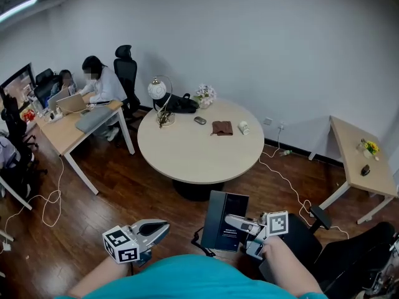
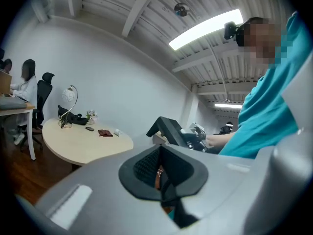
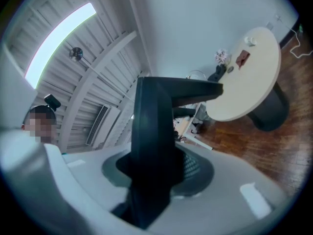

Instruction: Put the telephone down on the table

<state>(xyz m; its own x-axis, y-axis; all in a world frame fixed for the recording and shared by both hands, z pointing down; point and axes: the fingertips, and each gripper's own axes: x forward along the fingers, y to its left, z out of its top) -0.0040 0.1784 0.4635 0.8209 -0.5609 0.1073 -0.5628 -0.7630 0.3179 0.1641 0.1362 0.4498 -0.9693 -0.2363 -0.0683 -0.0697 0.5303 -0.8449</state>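
Clamping the telephone in our right gripper, we faced the table, well apart ahead. Our left gripper hung empty, jaws together.

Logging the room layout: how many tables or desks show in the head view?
3: the round table in the middle, a long desk at left where people sit, a side desk at right. A fourth may be cut off at the left edge.
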